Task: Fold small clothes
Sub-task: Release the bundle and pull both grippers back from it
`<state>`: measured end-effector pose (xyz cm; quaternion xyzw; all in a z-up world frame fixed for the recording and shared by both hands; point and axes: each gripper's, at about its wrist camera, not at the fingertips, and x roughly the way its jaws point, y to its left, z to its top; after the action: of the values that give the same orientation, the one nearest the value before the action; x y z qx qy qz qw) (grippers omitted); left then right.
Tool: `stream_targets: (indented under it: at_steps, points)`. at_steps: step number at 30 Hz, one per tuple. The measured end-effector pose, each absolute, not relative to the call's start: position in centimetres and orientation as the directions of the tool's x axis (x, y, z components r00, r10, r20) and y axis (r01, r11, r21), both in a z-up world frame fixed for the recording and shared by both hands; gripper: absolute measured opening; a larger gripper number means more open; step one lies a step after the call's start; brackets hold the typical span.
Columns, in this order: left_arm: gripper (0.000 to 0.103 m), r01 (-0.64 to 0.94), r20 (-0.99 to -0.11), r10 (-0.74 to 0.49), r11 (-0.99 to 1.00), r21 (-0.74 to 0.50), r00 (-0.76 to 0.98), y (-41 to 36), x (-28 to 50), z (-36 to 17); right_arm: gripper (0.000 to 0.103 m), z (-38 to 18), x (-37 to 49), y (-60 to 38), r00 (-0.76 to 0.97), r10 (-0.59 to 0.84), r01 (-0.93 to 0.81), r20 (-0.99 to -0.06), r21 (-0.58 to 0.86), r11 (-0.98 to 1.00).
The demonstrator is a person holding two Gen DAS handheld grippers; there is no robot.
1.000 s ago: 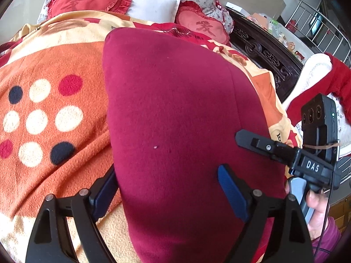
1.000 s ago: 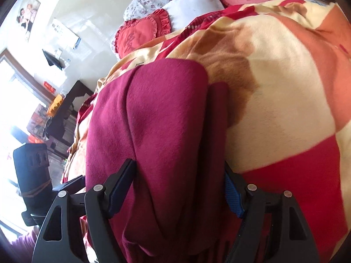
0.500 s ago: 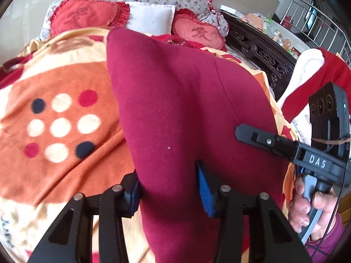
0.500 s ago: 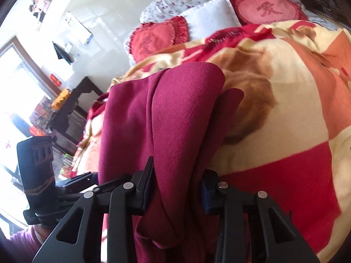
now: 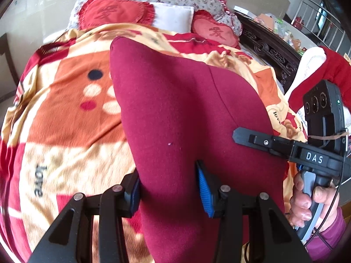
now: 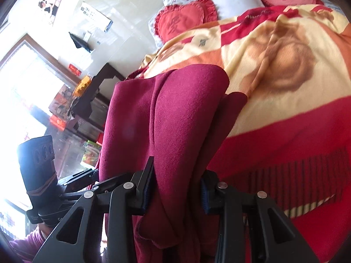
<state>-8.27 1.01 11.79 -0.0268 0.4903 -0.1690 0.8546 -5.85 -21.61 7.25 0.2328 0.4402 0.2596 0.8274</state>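
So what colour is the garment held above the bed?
Dark maroon red garment, plain; clearest in the left wrist view.

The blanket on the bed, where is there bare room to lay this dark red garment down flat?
Bare blanket lies left of the dark red garment, around the dotted patch, and on its other side across the cream and red squares. The head end is crowded with heart cushions and a white pillow.

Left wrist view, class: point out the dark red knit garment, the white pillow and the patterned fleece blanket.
Dark red knit garment (image 5: 175,109), left wrist view, middle panel.
White pillow (image 5: 173,18), left wrist view, centre.
Patterned fleece blanket (image 5: 65,131), left wrist view, orange patch.
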Motion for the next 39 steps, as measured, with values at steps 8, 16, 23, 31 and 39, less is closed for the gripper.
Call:
stream_targets:
  at_steps: [8,16,23,31,39]
  points:
    - [0.047,0.229,-0.844,-0.310,0.946,-0.229,0.438,1.7,-9.7,9.9,0.016,5.7,-6.6,-20.3,0.432,0.634,-0.228,-0.642,0.602,0.765]
    - [0.078,0.176,-0.846,-0.265,0.963,-0.206,0.462,2.7,-9.8,8.3,0.025,3.6,-6.5,-21.5,0.405,0.558,-0.158,-0.724,0.546,0.823]
    - [0.081,0.127,-0.850,-0.210,0.977,-0.169,0.484,3.7,-9.8,8.5,0.025,8.8,-9.2,-20.7,0.495,0.474,-0.278,-0.728,0.385,0.880]
    - [0.089,0.099,-0.835,-0.201,0.980,-0.175,0.512,3.5,-10.2,7.7,0.024,5.9,-10.5,-15.8,0.450,0.293,-0.397,-0.844,0.105,0.912]
    - [0.089,0.083,-0.825,-0.153,0.988,-0.128,0.545,3.3,-11.7,9.3,0.024,8.2,-11.9,-16.2,0.522,0.284,-0.334,-0.804,0.114,0.936]
